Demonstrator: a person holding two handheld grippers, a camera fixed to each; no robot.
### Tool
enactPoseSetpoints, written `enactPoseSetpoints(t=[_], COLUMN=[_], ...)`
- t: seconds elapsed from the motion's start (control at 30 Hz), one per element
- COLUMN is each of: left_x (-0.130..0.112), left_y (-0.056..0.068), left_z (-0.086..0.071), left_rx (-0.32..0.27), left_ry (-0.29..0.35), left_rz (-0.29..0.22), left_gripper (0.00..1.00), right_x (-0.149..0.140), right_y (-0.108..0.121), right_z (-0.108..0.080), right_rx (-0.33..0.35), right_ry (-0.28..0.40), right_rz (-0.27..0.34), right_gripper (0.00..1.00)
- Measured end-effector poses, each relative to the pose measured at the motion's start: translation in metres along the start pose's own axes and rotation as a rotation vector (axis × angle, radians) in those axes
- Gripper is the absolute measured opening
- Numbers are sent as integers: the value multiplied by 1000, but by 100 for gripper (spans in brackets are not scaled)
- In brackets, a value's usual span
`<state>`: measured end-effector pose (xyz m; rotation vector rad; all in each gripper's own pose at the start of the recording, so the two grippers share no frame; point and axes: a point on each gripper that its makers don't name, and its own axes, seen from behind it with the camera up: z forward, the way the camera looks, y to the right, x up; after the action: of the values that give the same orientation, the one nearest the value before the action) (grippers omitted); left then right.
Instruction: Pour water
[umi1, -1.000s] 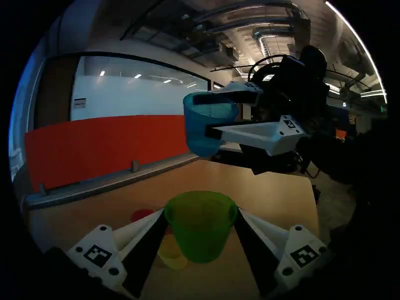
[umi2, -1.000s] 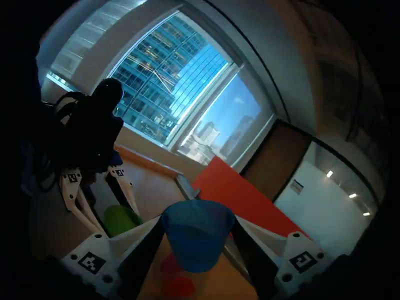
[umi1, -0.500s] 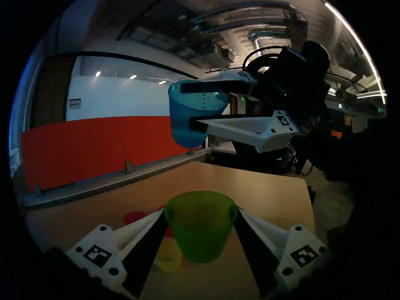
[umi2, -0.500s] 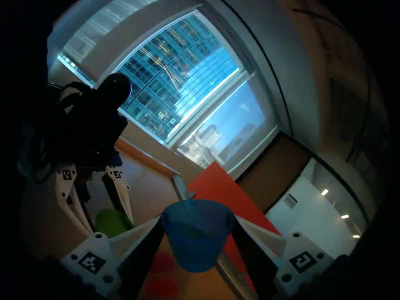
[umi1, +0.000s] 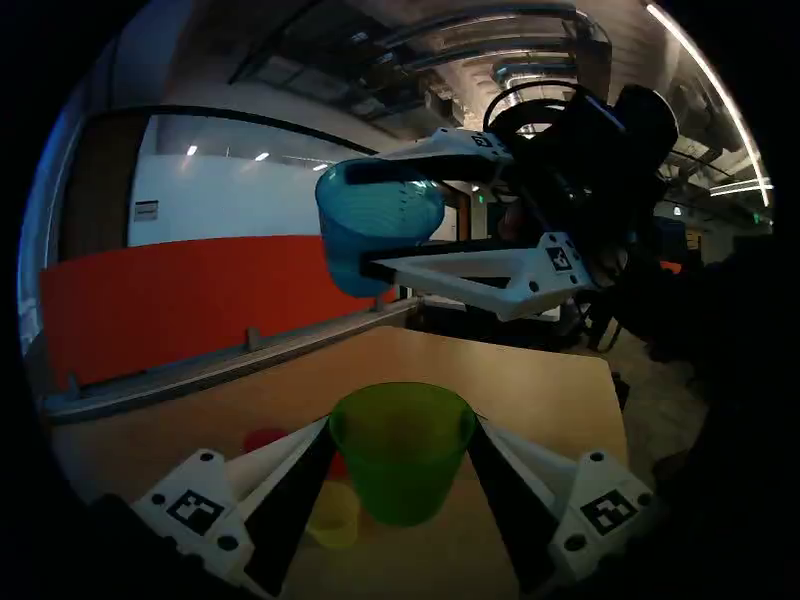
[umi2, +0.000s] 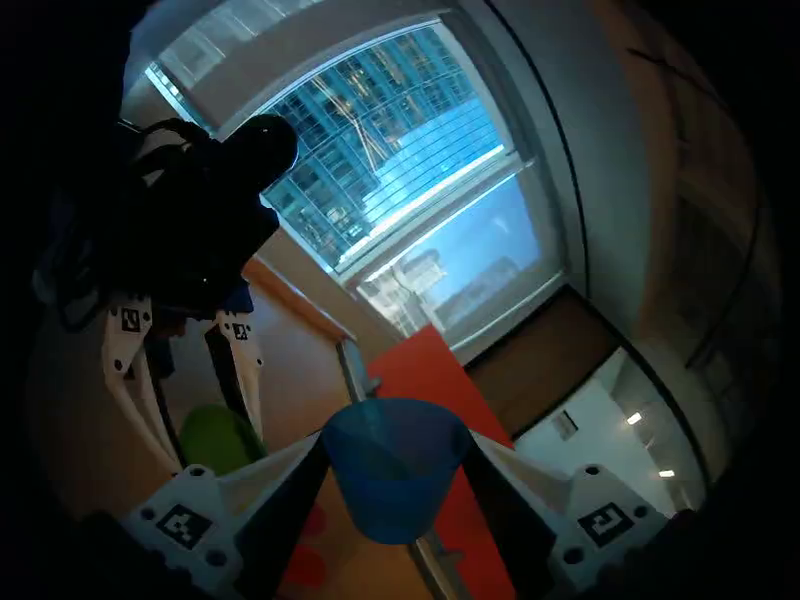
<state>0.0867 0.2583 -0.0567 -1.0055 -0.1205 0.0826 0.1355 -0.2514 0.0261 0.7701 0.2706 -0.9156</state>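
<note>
"What sits around the green cup (umi1: 402, 465)?"

"The left gripper (umi1: 400, 425) holds it upright, a finger pressed to each side, above the tan bench (umi1: 520, 370). Below it to the left a yellow cup (umi1: 335, 515) stands on the bench, with a red cup (umi1: 265, 438) near that."

"And the blue cup (umi1: 375, 235)?"

"Higher than the green cup and beyond it, well apart, rim uppermost, clamped in the right gripper (umi1: 358, 222)."

"The room?"

"Dim. Past the green cup there is an orange panel (umi1: 180, 300), with bare ducts (umi1: 520, 70) overhead. In the right gripper view a tall window (umi2: 420, 190) stands behind it."
</note>
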Motion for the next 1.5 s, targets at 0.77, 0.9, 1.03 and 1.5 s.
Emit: enactPoseSetpoints(t=[0.77,0.9,1.03,1.5], left_x=[11,13,13,13], left_y=[-2,-3,-3,-2], left_z=[-1,-1,-1,-2], left_rx=[6,7,8,6], left_ry=[40,44,47,46], left_rz=[-11,-13,-14,-11], left_gripper=[88,88,88,88], right_x=[2,2,2,2], right_y=[15,17,18,23], right_z=[1,2,4,5], right_rx=[-12,-16,-21,-33], right_ry=[-14,-14,-16,-20], right_rz=[-166,-195,-212,-265], right_gripper=[91,92,92,91])
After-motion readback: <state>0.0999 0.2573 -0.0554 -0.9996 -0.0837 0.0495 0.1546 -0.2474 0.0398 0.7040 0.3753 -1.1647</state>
